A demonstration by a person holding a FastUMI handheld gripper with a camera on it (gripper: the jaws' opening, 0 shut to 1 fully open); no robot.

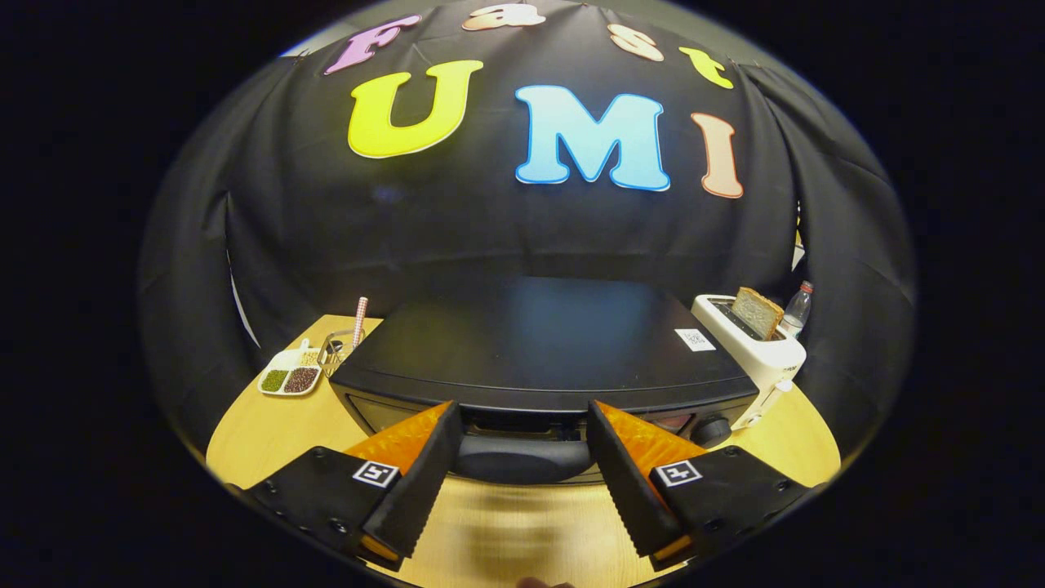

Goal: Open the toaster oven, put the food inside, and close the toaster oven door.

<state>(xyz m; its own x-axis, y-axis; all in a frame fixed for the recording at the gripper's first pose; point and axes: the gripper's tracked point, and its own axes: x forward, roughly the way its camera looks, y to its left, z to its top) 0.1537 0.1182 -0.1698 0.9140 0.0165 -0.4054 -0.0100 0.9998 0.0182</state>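
Nearest: hand-held gripper [522, 445], two black fingers [424, 474] with orange side faces, spread wide. Bare wooden surface [506, 531] lies under and between them, plenty of free room there.

Door handle [522, 459] of the toaster oven sits between the fingertips, dark rounded bar. Fingers flank its ends; can't tell whether either pad touches it, no squeeze visible. Nothing held.

Toaster oven [539, 343] is dead ahead, black box, flat top facing the camera, front edge right at the fingertips. Door looks closed, upright behind the handle. A knob [712, 430] shows on the front, just beyond the right finger. White sticker [695, 339] sits on the top near the right rear corner.

Left of the oven: open strip of surface, then a white divided dish [291, 376] with green and dark red-brown contents, near the surface's left edge. Beside it a clear glass container [336, 349] with a checked stick [359, 320] standing in it, close to the oven's left rear corner.

Right of the oven: white slot toaster [755, 351] tight against the oven's side, slice of bread [757, 312] standing in a slot. Plastic bottle [797, 309] just behind it. Little free room on that side.

Black cloth wall closes off the back, close behind the oven.
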